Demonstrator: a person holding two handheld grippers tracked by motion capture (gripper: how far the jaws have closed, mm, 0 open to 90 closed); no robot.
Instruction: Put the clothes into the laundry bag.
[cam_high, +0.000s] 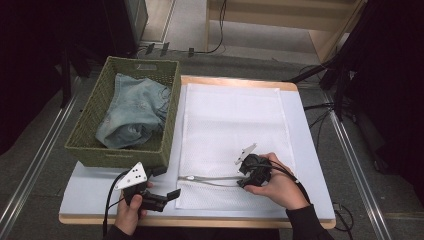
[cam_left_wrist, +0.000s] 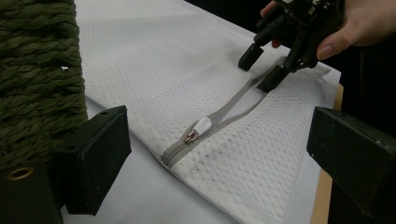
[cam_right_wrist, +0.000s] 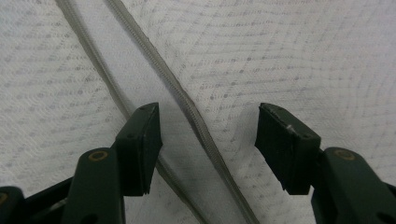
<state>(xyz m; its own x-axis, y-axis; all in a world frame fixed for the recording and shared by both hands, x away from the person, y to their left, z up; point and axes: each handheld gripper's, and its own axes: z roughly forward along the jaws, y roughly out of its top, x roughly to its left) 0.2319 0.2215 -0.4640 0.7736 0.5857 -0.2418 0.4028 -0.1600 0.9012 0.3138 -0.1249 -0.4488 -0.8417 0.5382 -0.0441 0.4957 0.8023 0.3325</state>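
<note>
A white mesh laundry bag (cam_high: 230, 120) lies flat on the table, its grey zipper (cam_high: 210, 179) running along the near edge and partly parted. The zipper slider (cam_left_wrist: 191, 136) with a white tab sits near the bag's left end. My right gripper (cam_high: 240, 176) is open, pressed down over the zipper's parted part. In the right gripper view, one zipper edge (cam_right_wrist: 196, 116) passes between the jaws of my right gripper (cam_right_wrist: 208, 126). My left gripper (cam_high: 167, 182) is open and empty, left of the bag near the basket's front corner. From the left gripper view, the right gripper (cam_left_wrist: 260, 69) straddles the zipper.
A green woven basket (cam_high: 120, 152) holding blue jeans (cam_high: 132, 110) stands at the table's left, close to my left gripper; its wall (cam_left_wrist: 37, 70) is beside the left jaw. Bare pale tabletop (cam_high: 310, 150) borders the bag on the right. Cables and stands lie on the floor beyond.
</note>
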